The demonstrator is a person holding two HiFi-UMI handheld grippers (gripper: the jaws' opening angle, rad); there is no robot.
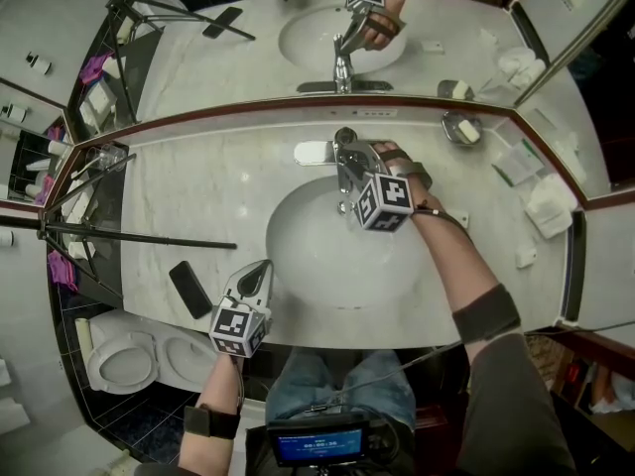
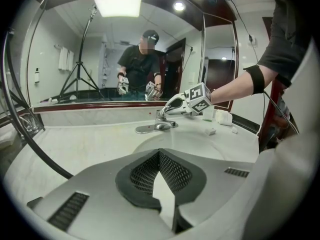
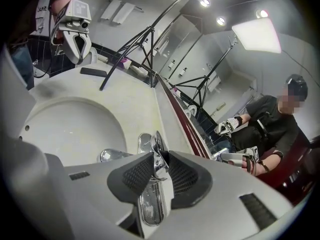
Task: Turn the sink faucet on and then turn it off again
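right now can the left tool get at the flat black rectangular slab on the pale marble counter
Probably yes: the left tool, shut, hangs close beside the flat black rectangular slab, with only bare pale marble counter between them. It would need to open first.

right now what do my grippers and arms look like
The left gripper and right gripper are pale grey plastic shells with black mesh-textured pads. Each carries a white cube of black square markers. Dark straps wrap the right hand, and a dark band circles that forearm.
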